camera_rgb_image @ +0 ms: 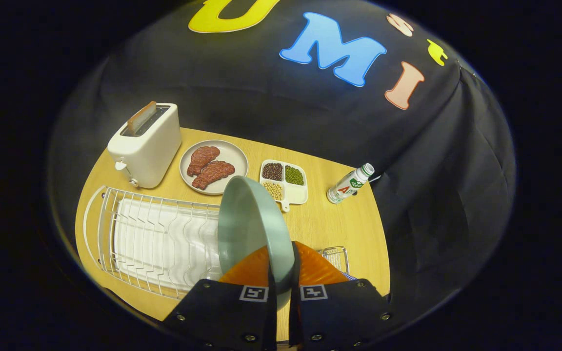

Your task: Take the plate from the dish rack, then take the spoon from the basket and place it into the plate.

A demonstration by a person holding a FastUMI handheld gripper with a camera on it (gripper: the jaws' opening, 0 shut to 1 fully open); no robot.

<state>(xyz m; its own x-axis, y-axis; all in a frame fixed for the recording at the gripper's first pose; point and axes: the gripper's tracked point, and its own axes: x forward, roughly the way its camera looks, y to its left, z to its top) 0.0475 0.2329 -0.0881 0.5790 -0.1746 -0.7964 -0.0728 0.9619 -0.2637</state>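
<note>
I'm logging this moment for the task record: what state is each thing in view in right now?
Gripper: shut on the plate's rim.
Plate: on edge between the fingers, lifted out of the dish rack.
Dish rack: on the table, no dishes in it.
Toaster: upright, a slice of toast sticking up from its slot.
Meat plate: flat on the table, two pieces on it.
Divided tray: three compartments filled, one empty.
Bottle: capped.

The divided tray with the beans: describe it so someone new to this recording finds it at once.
On the wooden table, beyond the green plate gripped by the hand-held gripper, stands a white toaster. Next along is a grey plate of meat, then the divided tray, short of the bottle. It alone has compartments: dark, green and pale beans.
</note>
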